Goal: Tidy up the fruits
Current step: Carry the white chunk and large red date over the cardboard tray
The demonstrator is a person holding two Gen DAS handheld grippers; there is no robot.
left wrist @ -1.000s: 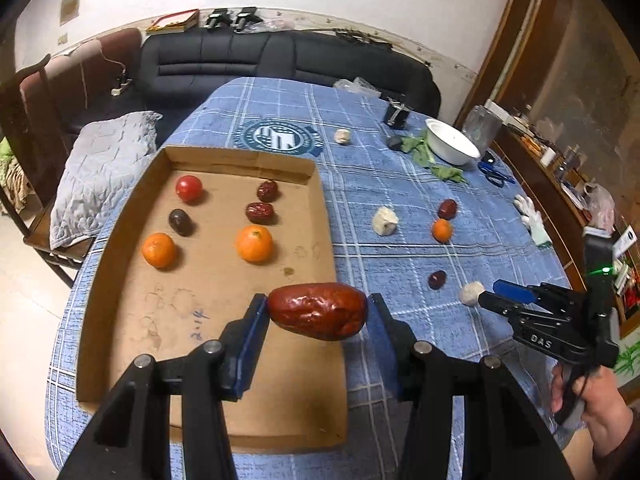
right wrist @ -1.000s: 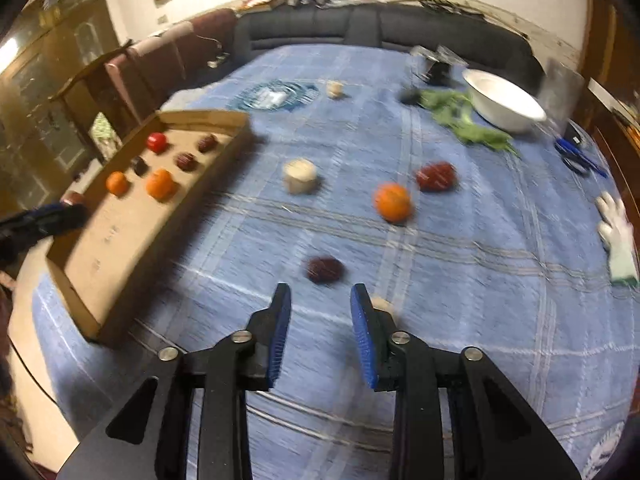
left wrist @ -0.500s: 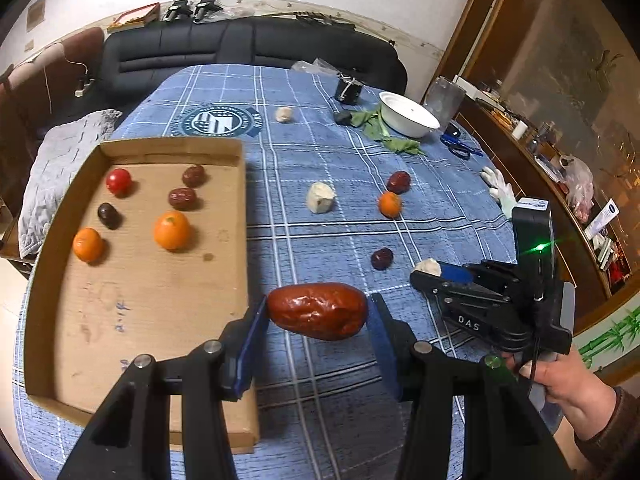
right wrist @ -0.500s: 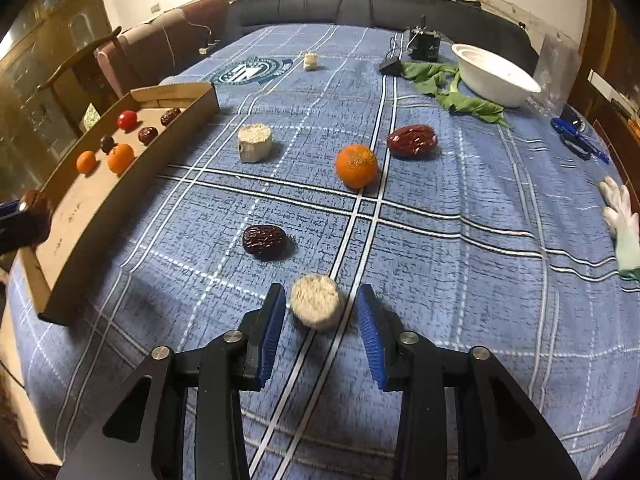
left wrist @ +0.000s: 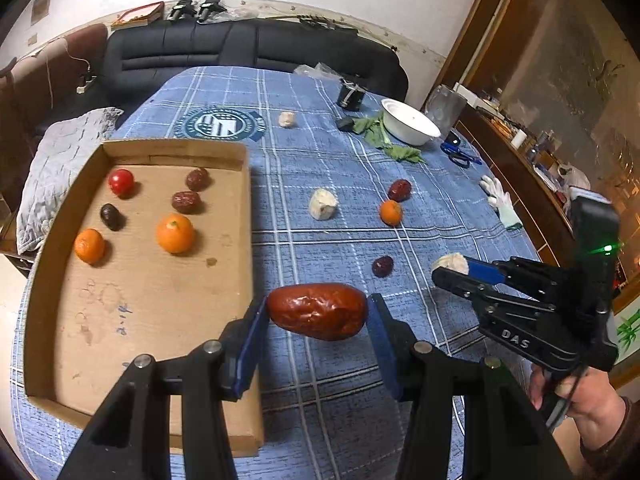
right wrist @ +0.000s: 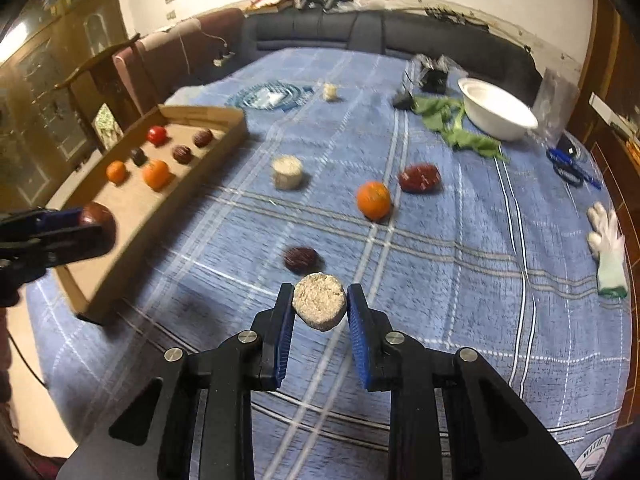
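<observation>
Left gripper [left wrist: 318,316]: jaws clamped on a red date [left wrist: 317,317], held above the bench just right of the cardboard tray [left wrist: 48,216]. Right gripper [right wrist: 319,312]: jaws closed on a pale round cake [right wrist: 319,306], lifted over the blue cloth [right wrist: 460,248].

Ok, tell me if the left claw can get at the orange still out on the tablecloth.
Probably not yet. The left claw is shut on a red date, so it has no free grip. The path to the orange over the tablecloth looks open, with a small dark date beside it.
</observation>
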